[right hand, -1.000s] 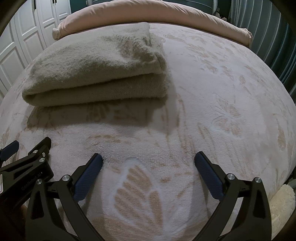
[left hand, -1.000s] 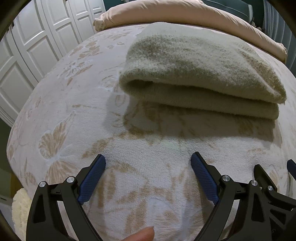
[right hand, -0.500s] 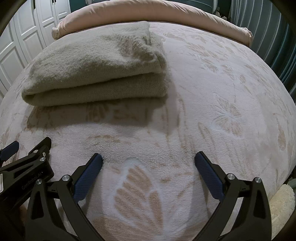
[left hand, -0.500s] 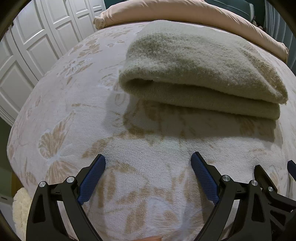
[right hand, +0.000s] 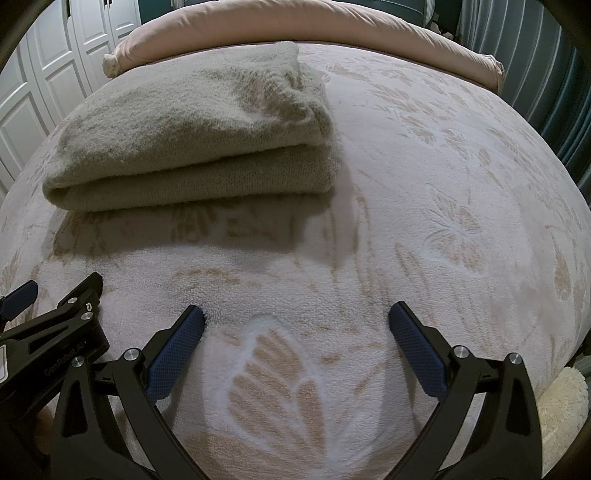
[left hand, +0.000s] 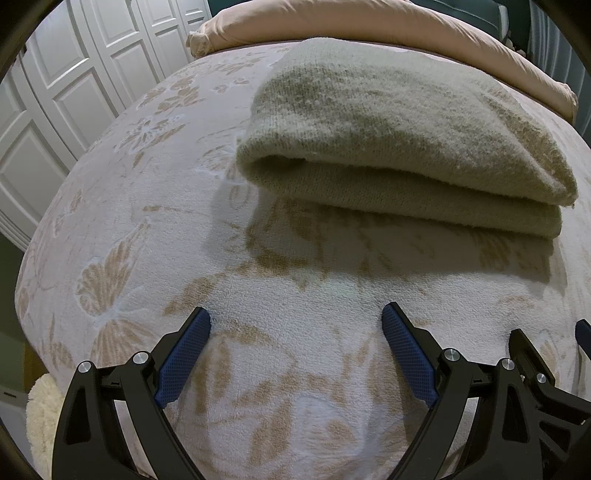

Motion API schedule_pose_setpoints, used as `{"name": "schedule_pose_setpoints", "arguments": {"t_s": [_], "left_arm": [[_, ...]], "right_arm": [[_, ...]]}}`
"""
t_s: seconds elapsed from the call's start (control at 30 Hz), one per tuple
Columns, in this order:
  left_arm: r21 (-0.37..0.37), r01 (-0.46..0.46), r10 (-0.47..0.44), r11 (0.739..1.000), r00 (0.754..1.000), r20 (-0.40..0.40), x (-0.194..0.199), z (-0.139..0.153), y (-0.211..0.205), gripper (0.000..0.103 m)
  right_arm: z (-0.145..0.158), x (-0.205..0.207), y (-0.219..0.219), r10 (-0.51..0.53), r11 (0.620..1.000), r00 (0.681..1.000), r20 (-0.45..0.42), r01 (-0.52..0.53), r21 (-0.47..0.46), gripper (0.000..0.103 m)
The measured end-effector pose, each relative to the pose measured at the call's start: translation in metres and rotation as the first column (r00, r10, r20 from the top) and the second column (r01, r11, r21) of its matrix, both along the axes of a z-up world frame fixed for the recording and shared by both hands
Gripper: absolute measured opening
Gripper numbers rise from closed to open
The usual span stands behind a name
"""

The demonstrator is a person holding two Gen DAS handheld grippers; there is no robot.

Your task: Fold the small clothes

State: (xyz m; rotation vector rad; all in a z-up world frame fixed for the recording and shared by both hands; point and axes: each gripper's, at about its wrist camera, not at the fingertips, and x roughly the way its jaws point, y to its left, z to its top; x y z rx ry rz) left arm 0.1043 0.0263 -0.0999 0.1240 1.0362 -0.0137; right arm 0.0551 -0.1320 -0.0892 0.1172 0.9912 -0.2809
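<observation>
A beige knitted garment [left hand: 399, 140] lies folded in a thick stack on the bed, its folded edge facing me; it also shows in the right wrist view [right hand: 192, 140]. My left gripper [left hand: 297, 321] is open and empty, low over the bedspread, short of the garment. My right gripper [right hand: 297, 321] is open and empty, also short of the garment, to its right. The left gripper's black frame [right hand: 51, 332] shows at the lower left of the right wrist view.
The bed has a pale plush bedspread [left hand: 147, 221] with tan butterfly and flower patterns. A pink bolster pillow [right hand: 314, 33] lies along the head. White panelled wardrobe doors [left hand: 74, 85] stand left. Dark curtains [right hand: 546, 92] hang right. A cream fluffy rug [right hand: 565, 406] lies below the bed edge.
Both grippers have crept slightly toward the folded garment, which looks a little larger and higher in view. A fingertip at the bottom of the left wrist view is gone.
</observation>
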Motion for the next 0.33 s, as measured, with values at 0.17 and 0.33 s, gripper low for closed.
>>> {"name": "schedule_pose_setpoints", "arguments": {"t_s": [0.17,0.33], "left_arm": [[0.002,-0.001,0.001,1.000,1.000,-0.005,-0.0005,-0.0001,0.0011,0.092],[0.004,0.002,-0.002,1.000,1.000,-0.015,0.0013,0.0007,0.0026,0.092]], "right_arm": [[0.0002,0.0000,0.0005,-0.004,1.000,1.000,-0.003,0.004,0.001,0.098],[0.0010,0.0008,-0.0006,-0.006,1.000,1.000,-0.012,0.006,0.002,0.098]]}}
